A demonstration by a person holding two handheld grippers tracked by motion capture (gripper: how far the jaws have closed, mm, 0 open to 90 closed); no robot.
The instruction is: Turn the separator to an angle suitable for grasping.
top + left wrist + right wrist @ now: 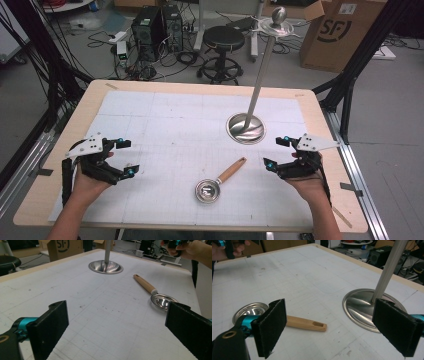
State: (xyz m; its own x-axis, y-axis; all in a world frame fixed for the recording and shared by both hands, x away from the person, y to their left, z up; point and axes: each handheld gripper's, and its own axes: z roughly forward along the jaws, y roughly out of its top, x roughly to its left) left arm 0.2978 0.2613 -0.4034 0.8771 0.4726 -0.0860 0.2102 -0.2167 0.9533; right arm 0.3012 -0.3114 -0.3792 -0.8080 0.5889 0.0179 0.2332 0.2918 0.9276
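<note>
- Scoop (216, 184) lies flat on the white gridded mat (165, 125) of the tabletop (90, 100), near the front edge, between my two hands and touched by neither.
- Its bowl (206, 191) is round, shallow, polished steel, mouth up; its handle (231, 170) is smooth pale wood, a tapering rod with a slot near the free end.
- Long axis runs on a slant: bowl toward me, handle tip pointing away and to my right, toward the stand's base (245, 128).
- That stand (260, 75) is brushed metal: a domed round foot, a slim upright pole, a small disc and knob on top.
- My left gripper (124, 157) hovers left of the scoop, its black, matte, flat-faced fingers (50, 327) spread wide with nothing between them.
- My right gripper (277, 152) hovers on the other side, its felt-like fingers (272, 325) spread just as wide, also empty.
</note>
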